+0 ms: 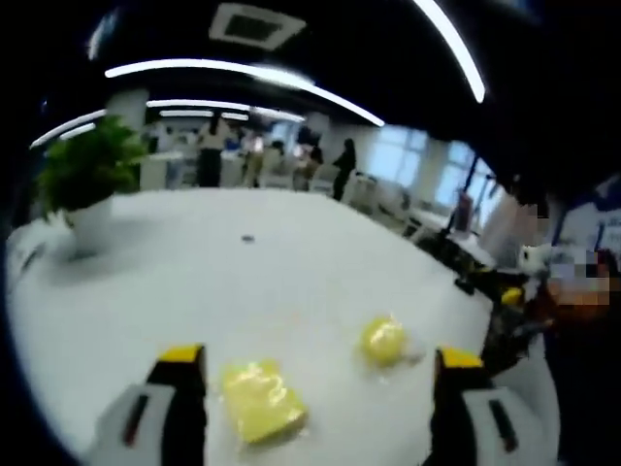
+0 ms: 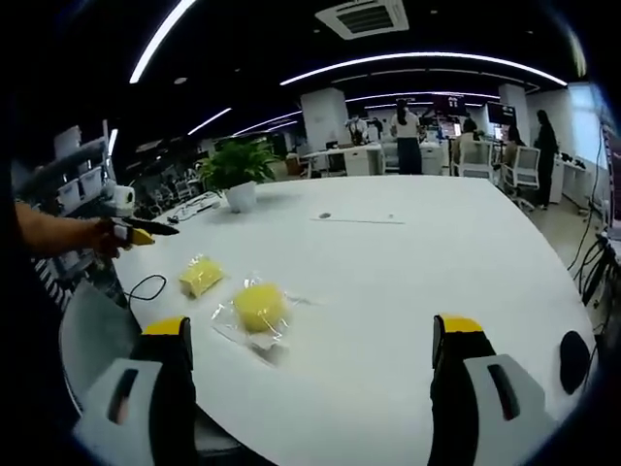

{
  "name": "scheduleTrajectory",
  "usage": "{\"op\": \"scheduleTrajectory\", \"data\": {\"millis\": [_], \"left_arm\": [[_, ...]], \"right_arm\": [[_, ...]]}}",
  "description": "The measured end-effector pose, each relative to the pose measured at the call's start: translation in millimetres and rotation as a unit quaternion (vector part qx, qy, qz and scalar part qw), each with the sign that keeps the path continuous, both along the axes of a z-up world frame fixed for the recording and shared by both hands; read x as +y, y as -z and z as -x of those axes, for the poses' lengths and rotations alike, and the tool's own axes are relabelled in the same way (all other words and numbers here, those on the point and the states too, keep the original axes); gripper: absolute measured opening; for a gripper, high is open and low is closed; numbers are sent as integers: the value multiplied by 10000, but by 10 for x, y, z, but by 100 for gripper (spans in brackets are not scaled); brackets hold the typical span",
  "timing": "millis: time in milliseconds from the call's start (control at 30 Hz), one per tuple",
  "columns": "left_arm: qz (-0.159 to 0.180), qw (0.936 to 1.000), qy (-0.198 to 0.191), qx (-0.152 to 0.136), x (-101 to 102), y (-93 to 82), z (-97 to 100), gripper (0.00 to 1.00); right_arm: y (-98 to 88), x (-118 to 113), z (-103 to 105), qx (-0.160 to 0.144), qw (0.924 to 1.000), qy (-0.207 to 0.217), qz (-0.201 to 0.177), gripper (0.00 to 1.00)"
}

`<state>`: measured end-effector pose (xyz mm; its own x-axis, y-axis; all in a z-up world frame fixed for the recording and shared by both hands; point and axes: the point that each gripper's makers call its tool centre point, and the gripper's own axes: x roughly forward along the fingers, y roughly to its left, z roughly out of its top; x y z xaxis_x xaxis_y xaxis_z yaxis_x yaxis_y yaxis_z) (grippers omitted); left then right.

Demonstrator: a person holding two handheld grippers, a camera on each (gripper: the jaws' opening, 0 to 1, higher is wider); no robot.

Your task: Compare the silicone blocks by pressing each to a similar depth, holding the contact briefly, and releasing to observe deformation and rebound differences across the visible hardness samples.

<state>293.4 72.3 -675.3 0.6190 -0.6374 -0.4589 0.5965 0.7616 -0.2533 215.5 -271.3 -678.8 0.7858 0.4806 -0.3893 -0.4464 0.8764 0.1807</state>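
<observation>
Two yellow blocks [image 1: 262, 399] [image 1: 383, 340] (bagged) lie between, beyond wide left fingers [image 1: 179, 367]; right fingers [image 2: 167, 340] wide.

The left gripper view is blurred, so the wrapped square block [image 1: 262, 400] shows no surface detail.

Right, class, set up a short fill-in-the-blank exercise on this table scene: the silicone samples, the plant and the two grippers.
1. Both silicone samples, the rectangular block and the round block, are coloured ____.
2. The samples lie on a table whose top is ____.
3. The potted plant stands in a pot coloured ____.
4. The left gripper and the right gripper both have their jaws ____, touching neither sample.

Missing words: yellow; white; white; open
</observation>
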Motion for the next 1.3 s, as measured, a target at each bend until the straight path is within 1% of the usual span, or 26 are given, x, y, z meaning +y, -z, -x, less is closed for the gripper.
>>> {"op": "scheduleTrajectory", "data": {"millis": [67,100,167,233,333,400,433,500,567,700,733,767,800,867,900,967,1000,1033,1067,1100,1133,1200,1233,1267,1300], "left_arm": [[91,9999,43,131,-97,12,-74,100],[202,9994,73,284,-171,22,-103,100],[202,9994,65,264,-230,17,-186,100],[266,9991,96,321,-315,16,-264,100],[287,9988,-24,404,-387,66,-407,100],[318,9980,-1,541,-472,113,-430,100],[318,9979,4,558,-490,126,-438,100],[232,9972,-126,696,-506,223,-500,100],[308,9968,-56,734,-603,257,-514,100],[147,9948,-14,1007,-720,449,-526,98],[176,9935,12,1127,-761,521,-527,98],[362,9885,-8,1467,-825,598,-484,98],[607,9835,-57,1705,-888,639,-477,98],[835,9797,-106,1822,-935,680,-519,94],[878,9781,-152,1879,-947,705,-535,92],[863,9777,-173,1909,-978,768,-566,91],[896,9749,-193,2027,-1010,795,-552,91],[916,9695,-137,2270,-1068,832,-496,91],[894,9691,-110,2296,-1098,848,-492,90],[841,9701,-77,2277,-1129,875,-494,88],[796,9693,-56,2324,-1139,905,-484,84],[872,9660,-87,2431,-1158,958,-489,76],[996,9620,-116,2539,-1184,959,-474,72],[1223,9534,-132,2754,-1235,955,-441,68],[1322,9492,-216,2849,-1243,971,-452,65]], "right_arm": [[22,-11,11,33,10000,9,-34,96],[31,-8,19,53,10000,11,-52,96],[41,0,30,72,10000,0,-46,96],[45,3,34,71,9999,-2,-75,96],[71,10,29,56,9999,-26,-94,96],[95,23,28,84,9999,-36,-84,96],[100,26,29,86,9999,-46,-82,96],[118,25,32,118,9999,-62,-97,96],[96,33,35,99,9999,-65,-116,96],[77,6,34,96,9998,-61,-136,96],[72,-5,31,97,9998,-52,-155,96],[65,-15,27,90,9998,-43,-156,96],[65,-21,23,95,9998,-37,-159,96],[66,-33,22,104,9998,-26,-160,96],[68,-36,20,113,9998,-30,-163,96],[64,-32,24,116,9998,-34,-174,96],[60,-32,29,110,9998,-26,-179,96],[58,-31,35,111,9998,-22,-185,96],[61,-33,42,117,9997,-6,-204,96],[66,-36,45,125,9997,7,-200,96],[75,-36,50,131,9997,5,-200,96],[81,-39,57,140,9997,16,-218,96],[85,-43,61,142,9997,20,-220,96],[86,-45,65,145,9996,24,-223,96],[86,-47,66,142,9996,30,-226,96]]}}
